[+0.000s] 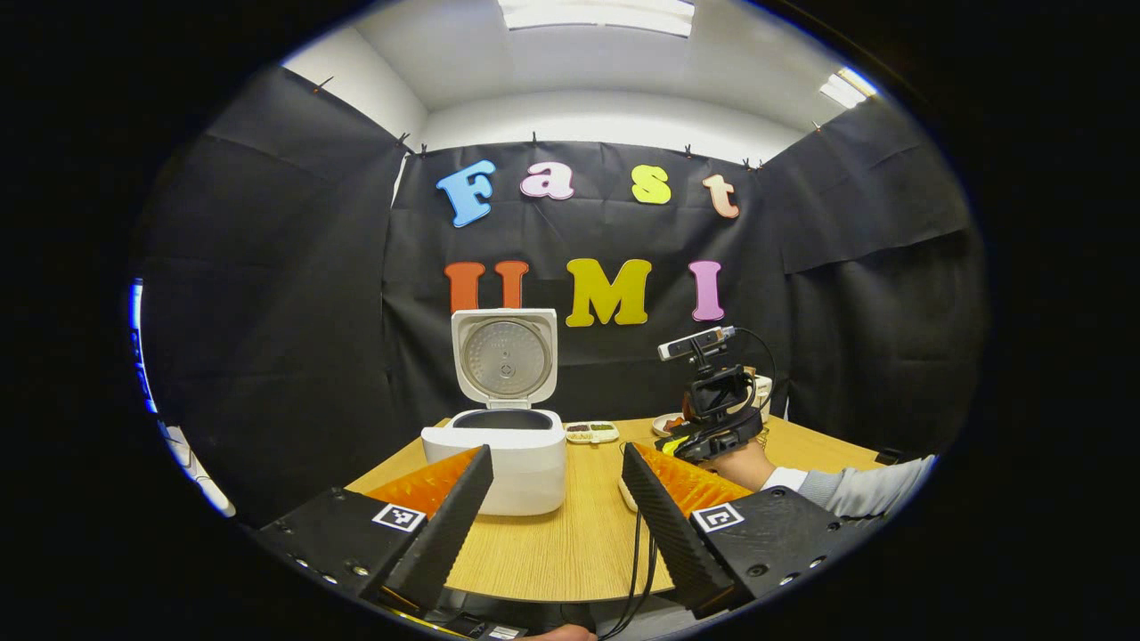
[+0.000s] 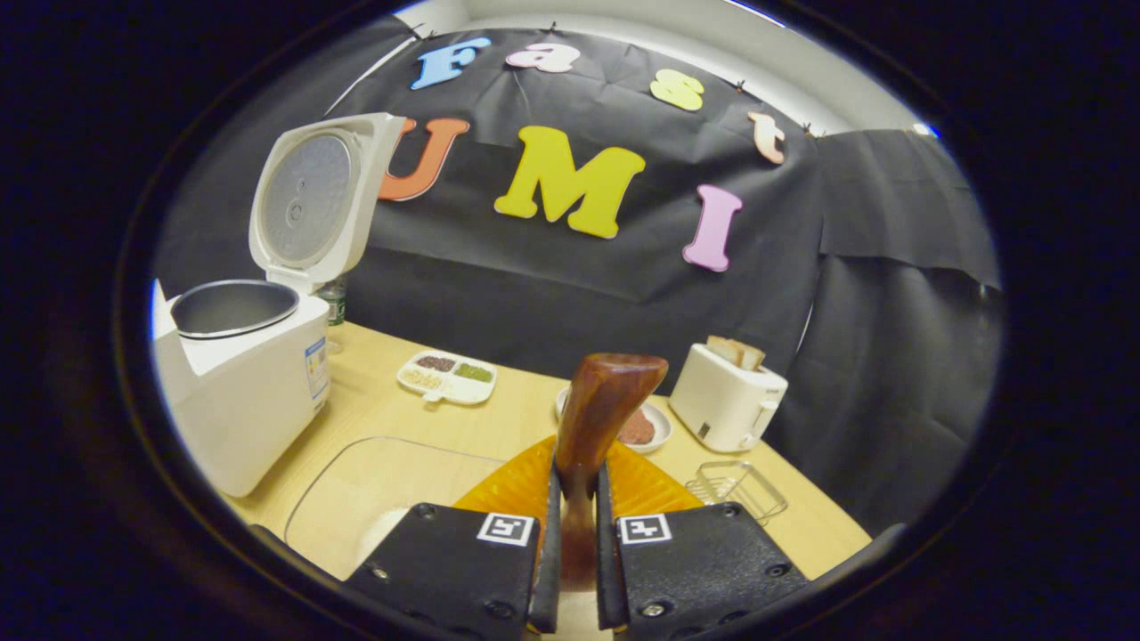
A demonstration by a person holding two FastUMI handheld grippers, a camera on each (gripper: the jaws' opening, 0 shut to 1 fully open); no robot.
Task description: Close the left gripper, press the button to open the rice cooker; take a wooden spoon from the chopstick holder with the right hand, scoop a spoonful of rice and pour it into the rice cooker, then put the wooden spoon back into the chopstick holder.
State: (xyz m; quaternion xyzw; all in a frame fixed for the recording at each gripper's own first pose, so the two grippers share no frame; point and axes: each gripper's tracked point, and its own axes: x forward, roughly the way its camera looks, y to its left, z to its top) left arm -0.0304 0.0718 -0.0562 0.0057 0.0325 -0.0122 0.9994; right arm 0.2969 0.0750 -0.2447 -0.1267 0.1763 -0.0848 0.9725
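Observation:
The white rice cooker (image 1: 499, 458) stands open on the wooden table (image 1: 579, 543), its lid (image 1: 504, 358) upright. My left gripper (image 1: 557, 454) is open, held back from the cooker's front with nothing between its fingers. The right gripper (image 1: 712, 423), in a hand with a grey sleeve, hovers to the cooker's right. In the right gripper view, my right gripper (image 2: 577, 476) is shut on a brown wooden spoon (image 2: 601, 401), broad end pointing up and forward. The cooker (image 2: 245, 392) sits at left with its bare metal pot (image 2: 233, 307) showing. I cannot tell whether the spoon carries rice.
A clear glass dish (image 2: 383, 476) lies just left of the right gripper. Farther off are a divided dish (image 2: 445, 374) of grains, a plate (image 2: 655, 432), a toaster (image 2: 726, 401) with bread and a clear rack (image 2: 735, 485). Black cables (image 1: 637, 556) hang over the table's near edge.

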